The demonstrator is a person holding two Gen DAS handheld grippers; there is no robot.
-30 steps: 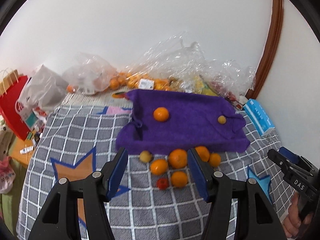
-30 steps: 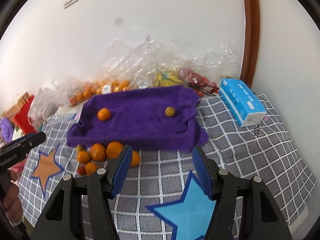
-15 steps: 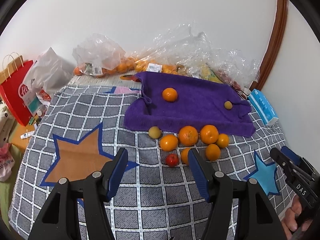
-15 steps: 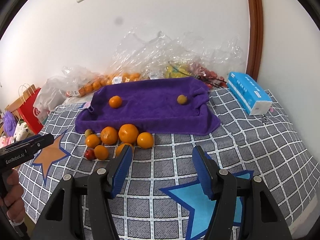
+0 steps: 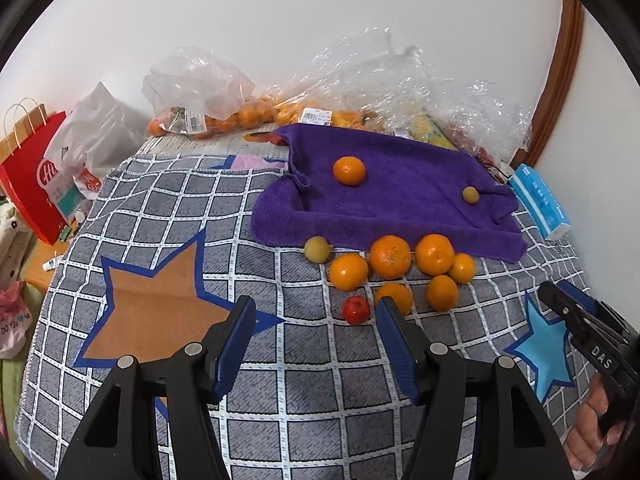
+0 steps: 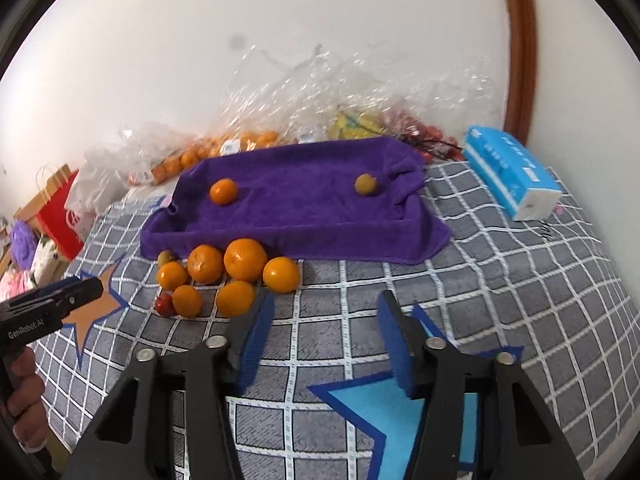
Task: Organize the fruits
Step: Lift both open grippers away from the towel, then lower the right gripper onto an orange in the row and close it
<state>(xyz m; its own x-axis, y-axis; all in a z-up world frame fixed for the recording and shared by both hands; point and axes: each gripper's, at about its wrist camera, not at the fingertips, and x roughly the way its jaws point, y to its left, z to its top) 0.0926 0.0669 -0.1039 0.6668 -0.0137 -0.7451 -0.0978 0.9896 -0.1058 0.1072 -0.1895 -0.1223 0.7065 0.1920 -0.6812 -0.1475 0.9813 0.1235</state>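
Clear plastic bags (image 5: 400, 92) blur the fruit packed inside them.

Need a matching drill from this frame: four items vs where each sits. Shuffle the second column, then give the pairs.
Items:
1. small red round fruit
2. blue tissue pack
3. red paper shopping bag
4. lone orange tangerine

Places:
A. on the purple towel
B. off the far left edge of the grey checked mat
C. on the mat, at the near edge of the fruit pile
D. right of the towel, by the wall

Pairs: 1-C, 2-D, 3-B, 4-A
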